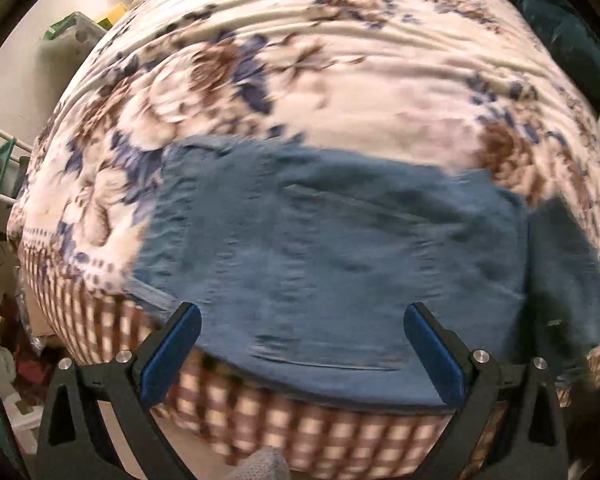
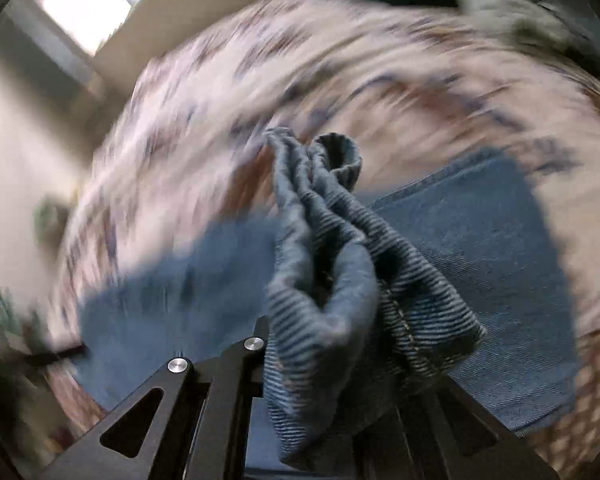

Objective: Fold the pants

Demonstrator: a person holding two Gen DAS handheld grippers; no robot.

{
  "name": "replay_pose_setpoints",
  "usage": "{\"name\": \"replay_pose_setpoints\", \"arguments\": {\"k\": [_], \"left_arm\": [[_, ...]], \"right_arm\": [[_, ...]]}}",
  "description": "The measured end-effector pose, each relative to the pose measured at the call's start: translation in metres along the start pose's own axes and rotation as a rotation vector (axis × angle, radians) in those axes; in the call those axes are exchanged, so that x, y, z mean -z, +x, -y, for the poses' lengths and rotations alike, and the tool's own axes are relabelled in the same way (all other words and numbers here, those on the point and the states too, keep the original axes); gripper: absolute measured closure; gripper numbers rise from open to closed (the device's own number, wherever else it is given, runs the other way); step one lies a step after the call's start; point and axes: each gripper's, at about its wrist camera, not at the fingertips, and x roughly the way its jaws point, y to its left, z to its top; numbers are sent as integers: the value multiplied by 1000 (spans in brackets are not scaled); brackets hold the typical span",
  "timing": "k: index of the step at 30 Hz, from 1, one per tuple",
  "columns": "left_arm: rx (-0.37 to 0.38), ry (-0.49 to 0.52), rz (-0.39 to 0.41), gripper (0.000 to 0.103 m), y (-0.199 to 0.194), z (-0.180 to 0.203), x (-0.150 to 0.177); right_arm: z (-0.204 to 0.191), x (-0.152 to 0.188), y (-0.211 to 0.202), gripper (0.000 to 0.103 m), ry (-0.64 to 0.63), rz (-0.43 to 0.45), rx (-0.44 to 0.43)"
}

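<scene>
Blue denim pants (image 1: 332, 248) lie spread on a floral bedspread (image 1: 300, 60) near the bed's front edge. Looking down from above, my left gripper (image 1: 302, 320) is open; its blue pads (image 1: 172, 352) stand wide apart over the denim with nothing between them. In the right wrist view, my right gripper (image 2: 328, 320) is shut on a bunched fold of the pants (image 2: 332, 248), which drapes over the fingers and hides the tips. The rest of the pants (image 2: 480, 240) lies flat on the bed behind. Both views are motion-blurred.
The bedspread's checkered border (image 1: 300, 420) hangs over the front edge. A white and green rack (image 1: 0, 160) and boxes (image 1: 76, 36) stand left of the bed. Dark teal bedding (image 1: 560, 20) lies at the far right, and a grey-green cloth (image 2: 520, 4) at the back.
</scene>
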Motion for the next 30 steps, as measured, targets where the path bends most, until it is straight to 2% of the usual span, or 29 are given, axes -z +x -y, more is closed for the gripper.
{"name": "replay_pose_setpoints", "arguments": {"k": [1,4,5,6,7,8,9,10,14,16,20,22,23,24,25,27,30], "left_arm": [[1,5,-4,0,3,-6,1],[14,23,-4,0,8,-13,0],[20,29,2,0,9,-12,-2],[26,31,4,0,9,-11,-5],[46,28,3,0,10,-6,-9],[60,22,1,0,10,-4,-13],[86,11,3,0,9,1,-18],[114,2,8,0,6,7,-24],[196,9,20,0,-2,38,-46],[212,36,17,0,0,57,-55],[227,135,-22,0,26,111,-68],[165,194,-3,0,39,130,-69],[69,257,-4,0,55,141,-68],[5,293,-20,0,67,146,-66],[-22,316,-54,0,81,146,-63],[-11,286,-98,0,91,137,-59],[-19,259,-128,0,86,128,-56]], "right_arm": [[-22,16,18,96,-46,-23,43],[-47,44,35,96,-97,-30,112],[-52,47,38,91,-126,-20,146],[-57,50,41,82,-155,-28,162],[-59,52,45,76,-166,-64,153],[-61,48,46,54,-166,-97,128],[-63,45,45,25,-175,-147,76],[-66,43,41,17,-181,-181,26],[-59,42,2,15,-142,-259,-234],[-35,38,-21,15,-62,-251,-255],[44,23,-43,15,148,-237,-110],[85,15,-41,15,213,-242,-18],[107,13,-37,15,236,-248,36],[126,14,-32,15,240,-275,97],[138,17,-28,15,233,-300,133],[161,29,-16,15,197,-377,201],[176,47,-6,15,188,-453,163]]}}
